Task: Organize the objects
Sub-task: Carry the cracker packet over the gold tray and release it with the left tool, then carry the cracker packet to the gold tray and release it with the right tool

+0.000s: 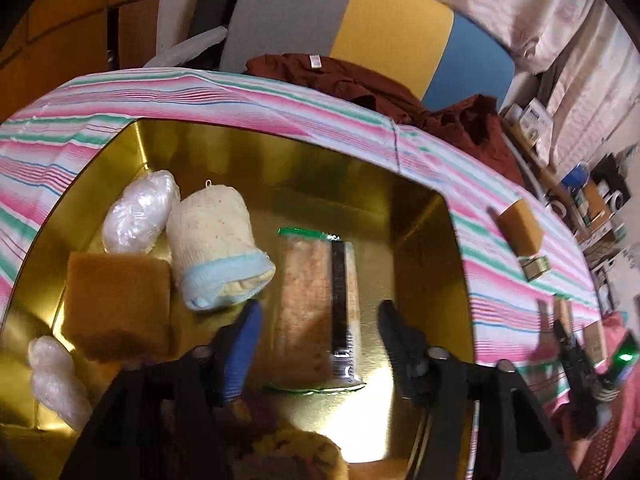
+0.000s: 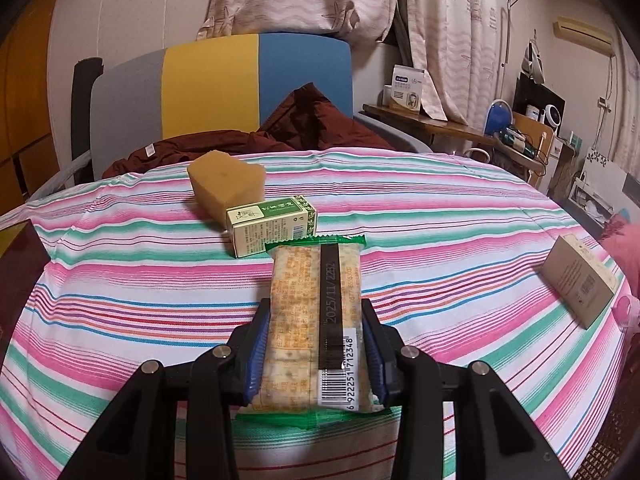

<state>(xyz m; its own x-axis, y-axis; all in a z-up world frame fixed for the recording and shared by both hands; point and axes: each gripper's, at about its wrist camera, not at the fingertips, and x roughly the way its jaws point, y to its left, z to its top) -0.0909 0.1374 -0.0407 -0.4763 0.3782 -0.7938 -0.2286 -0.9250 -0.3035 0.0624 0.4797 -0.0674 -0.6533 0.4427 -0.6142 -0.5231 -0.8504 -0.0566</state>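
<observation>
1. Right gripper (image 2: 316, 344) is clamped on a cracker packet (image 2: 314, 320), its blue pads pressing both long sides, with the packet held just above the striped cloth (image 2: 120, 280).
2. Left gripper (image 1: 320, 340) hangs with its jaws spread wide and nothing between them, over a second cracker packet (image 1: 318, 308) lying flat in the gold tray (image 1: 424, 240).
3. Step in hand, as I judge it: gathering loose items into the tray (which already holds a sponge (image 1: 118, 304), a knitted pouch (image 1: 218, 244) and two plastic-wrapped bundles (image 1: 140, 212)).
4. Next move calls for carrying the held packet left to the tray and setting it beside its twin.
5. Far of the right gripper, a second sponge (image 2: 226, 182) and a small green box (image 2: 272, 226) sit touching on the cloth; a tan box (image 2: 578, 280) lies well apart at the right.
</observation>
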